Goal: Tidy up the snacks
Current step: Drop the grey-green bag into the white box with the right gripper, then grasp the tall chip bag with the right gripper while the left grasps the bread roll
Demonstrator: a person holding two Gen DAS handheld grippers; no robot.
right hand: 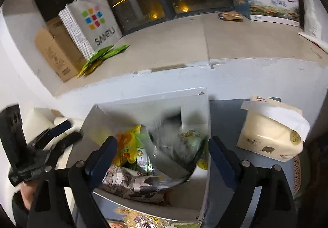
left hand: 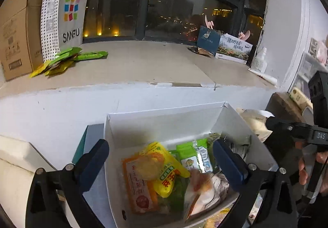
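Both tools hang over the same white box [left hand: 114,131] of snack packets, so the step in hand looks like choosing the next packet to lift out.

From the left wrist, the left gripper [left hand: 161,161] stands released, its blue pads wide apart and nothing between them. Below it lie an orange packet [left hand: 139,185], a yellow packet [left hand: 166,168] overlapping it, and a green-and-white packet [left hand: 194,156] towards the right wall. A loose pile of green packets [left hand: 65,60] lies on the ledge [left hand: 155,64] beside a white shopping bag [left hand: 65,17]. Taking the topmost packet by a free edge would avoid dragging its neighbours.

From the right wrist, the right gripper [right hand: 163,158] is likewise released and empty above the box. A blurred silvery wrapper [right hand: 172,152] sits between the pads, possibly mid-fall, though the blur keeps me from telling. A tissue pack [right hand: 270,135] stands just beside the box. Only one tool should descend, the other staying clear.
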